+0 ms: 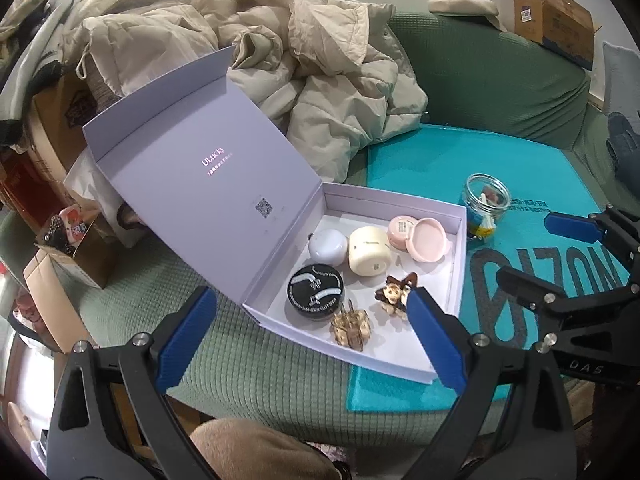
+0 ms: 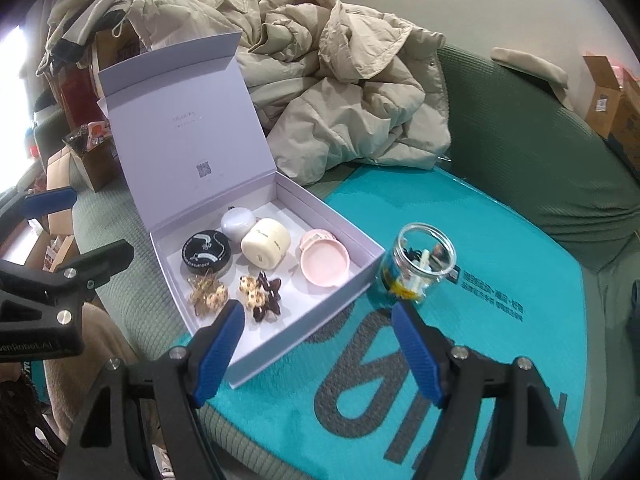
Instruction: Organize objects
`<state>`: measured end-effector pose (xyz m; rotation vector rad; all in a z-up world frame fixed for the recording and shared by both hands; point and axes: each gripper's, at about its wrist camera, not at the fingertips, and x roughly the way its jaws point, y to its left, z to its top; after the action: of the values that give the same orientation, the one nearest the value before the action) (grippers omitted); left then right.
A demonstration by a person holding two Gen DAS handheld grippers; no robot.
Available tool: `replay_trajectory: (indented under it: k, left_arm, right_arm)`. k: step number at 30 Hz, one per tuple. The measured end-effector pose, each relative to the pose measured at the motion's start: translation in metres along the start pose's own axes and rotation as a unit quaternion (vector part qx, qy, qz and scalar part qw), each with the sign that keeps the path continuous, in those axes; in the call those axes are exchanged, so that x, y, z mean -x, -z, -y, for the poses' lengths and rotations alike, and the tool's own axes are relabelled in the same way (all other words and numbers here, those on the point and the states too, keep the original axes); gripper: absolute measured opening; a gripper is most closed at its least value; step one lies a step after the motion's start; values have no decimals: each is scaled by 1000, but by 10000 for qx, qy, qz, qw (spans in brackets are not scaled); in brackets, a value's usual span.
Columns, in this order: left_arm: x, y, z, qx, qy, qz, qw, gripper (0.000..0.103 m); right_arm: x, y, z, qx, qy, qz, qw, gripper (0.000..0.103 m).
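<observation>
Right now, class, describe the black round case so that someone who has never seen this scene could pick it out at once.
Find the open lilac gift box lying on the green sofa, its lid standing up behind it. Inside sit four round cases and two hair claws. The black round case lies nearest the lid's hinge in the front row; it alone is dark, with a white curved pattern on top.

Soft, even indoor light is filling both views, casting only faint shadows inside the open box (image 1: 400,216). Fisheye distortion is bending and darkening the edges. A window (image 2: 10,92) is blowing out left of the right gripper (image 2: 318,322); sharpness is falling off toward the rims.
</observation>
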<state>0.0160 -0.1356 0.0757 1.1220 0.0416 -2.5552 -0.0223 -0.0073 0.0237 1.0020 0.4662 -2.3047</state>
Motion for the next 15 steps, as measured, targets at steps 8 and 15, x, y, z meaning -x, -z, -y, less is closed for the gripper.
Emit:
replay_trajectory:
  k: [8,15]
  left_arm:
    - [19,20,11,49,3,58,10000,96]
    - [27,46,22,0,29,-21,10000,96]
  right_arm:
    - [25,29,3,-124,143,51,9998,77]
    - [39,56,2,-245,223,-27,9994,77]
